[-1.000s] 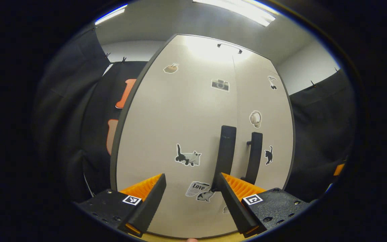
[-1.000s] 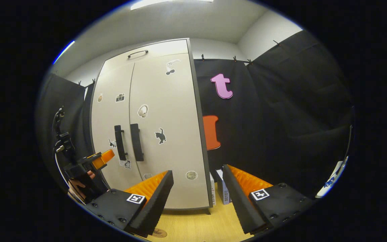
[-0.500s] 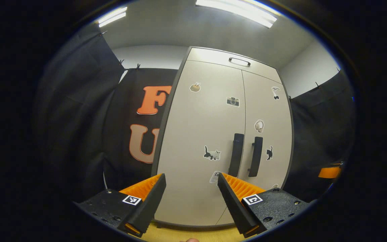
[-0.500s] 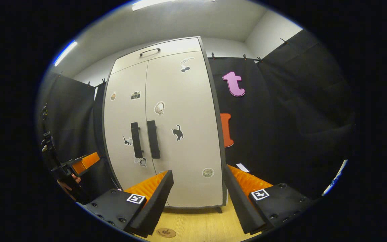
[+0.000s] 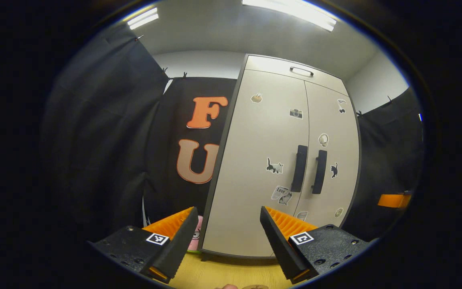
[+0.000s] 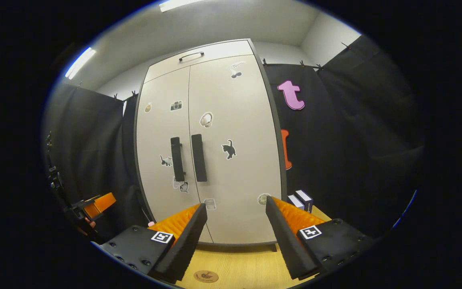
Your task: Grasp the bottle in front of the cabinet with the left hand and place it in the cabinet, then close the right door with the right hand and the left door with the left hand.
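The pale cabinet [image 5: 263,160] [image 6: 215,140] stands with both doors shut, its two black handles [image 5: 300,168] [image 6: 198,157] side by side at the middle seam. My left gripper [image 5: 227,241] is open with nothing between its fingers, held back from the left door. My right gripper [image 6: 235,237] is open too, in front of the right door and apart from it. In the right gripper view the left gripper [image 6: 94,202] shows at the far left with a hand on it. The bottle is hidden.
A pink toy [image 5: 195,237] sits on the wooden floor [image 6: 239,269] beside the cabinet's left corner. Two small boxes [image 6: 301,198] stand by its right side. A round sticker [image 6: 205,276] lies on the floor. Black cloth walls close in on both sides.
Both grippers have pulled back from the cabinet, which looks smaller now. The left gripper swung leftward, bringing the cloth wall and pink toy into sight. Both stay open.
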The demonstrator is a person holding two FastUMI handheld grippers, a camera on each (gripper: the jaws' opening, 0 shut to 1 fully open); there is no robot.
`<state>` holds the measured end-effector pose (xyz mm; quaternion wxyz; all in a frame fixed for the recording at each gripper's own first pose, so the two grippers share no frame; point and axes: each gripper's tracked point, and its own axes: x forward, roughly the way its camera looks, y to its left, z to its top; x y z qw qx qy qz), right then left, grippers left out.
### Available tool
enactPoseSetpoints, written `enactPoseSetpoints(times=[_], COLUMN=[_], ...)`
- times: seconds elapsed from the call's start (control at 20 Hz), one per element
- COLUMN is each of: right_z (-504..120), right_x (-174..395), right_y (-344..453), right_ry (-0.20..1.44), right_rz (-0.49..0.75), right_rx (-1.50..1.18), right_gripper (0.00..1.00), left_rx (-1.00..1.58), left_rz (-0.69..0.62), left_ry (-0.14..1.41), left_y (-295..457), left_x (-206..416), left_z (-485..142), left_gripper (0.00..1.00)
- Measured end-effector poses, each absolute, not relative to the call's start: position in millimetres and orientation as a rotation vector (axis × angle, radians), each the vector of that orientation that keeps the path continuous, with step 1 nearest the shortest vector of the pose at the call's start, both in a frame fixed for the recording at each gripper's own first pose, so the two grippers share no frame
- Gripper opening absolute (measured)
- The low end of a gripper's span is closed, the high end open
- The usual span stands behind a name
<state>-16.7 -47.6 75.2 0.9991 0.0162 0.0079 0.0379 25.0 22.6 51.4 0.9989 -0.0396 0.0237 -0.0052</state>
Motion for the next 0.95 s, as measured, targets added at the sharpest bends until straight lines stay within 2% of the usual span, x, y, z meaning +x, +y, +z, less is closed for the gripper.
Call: enactPoseSetpoints(times=[0.35, 0.95], right_z=[57, 50], right_x=[-20, -18], right_y=[-66, -86], right_ry=[0.003, 0.007], right_rz=[0.040, -0.019], right_rx=[0.011, 0.060], right_gripper=[0.98, 0.98], left_rx=[-0.028, -0.031], left_rz=[0.066, 0.053], left_ry=[0.084, 0.078], left_y=[34, 35], left_x=[-8, -10], left_z=[17, 12], left_gripper=[0.95, 0.95])
